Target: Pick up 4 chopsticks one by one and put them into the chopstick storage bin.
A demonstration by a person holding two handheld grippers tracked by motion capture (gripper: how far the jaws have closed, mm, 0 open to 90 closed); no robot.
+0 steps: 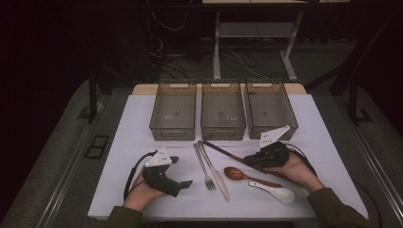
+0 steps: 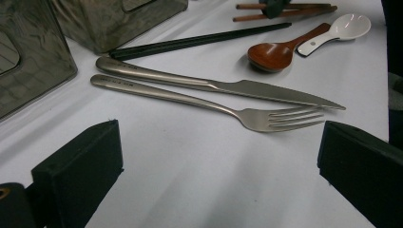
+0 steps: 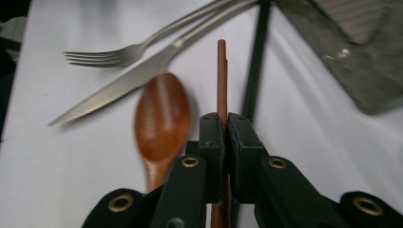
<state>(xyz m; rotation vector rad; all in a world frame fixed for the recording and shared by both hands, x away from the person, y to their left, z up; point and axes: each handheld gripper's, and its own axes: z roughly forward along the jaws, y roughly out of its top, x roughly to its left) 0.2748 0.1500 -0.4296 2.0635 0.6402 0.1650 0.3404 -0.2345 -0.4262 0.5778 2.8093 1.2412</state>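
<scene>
1. Two thin brown wooden chopsticks (image 3: 221, 76) sit pinched between the pads of my right gripper (image 3: 226, 130). They could slip, because I hold them near one end and the long part sticks out toward 12 o'clock in the right gripper view.
2. If one stick slides and the other stays, they could come apart and one may drop on the white table (image 1: 142, 123).
3. The sticks' far end could bump the long black chopsticks (image 3: 255, 71) just beside them at 1 o'clock, or the round brown wooden spoon (image 3: 161, 116) at 9 o'clock.
4. The silver metal knife (image 3: 133, 78) and silver metal fork (image 3: 123, 52) lie farther out at 10 o'clock, so a wide swing could knock them.
5. My right gripper's jaws are nearly closed, squeezing the wooden sticks tight.
6. My left gripper (image 2: 218, 166) has its jaws wide apart, holding nothing, above bare table near the fork.
7. Three see-through plastic bins (image 1: 223, 114) wait in a row at 12 o'clock in the high view.
</scene>
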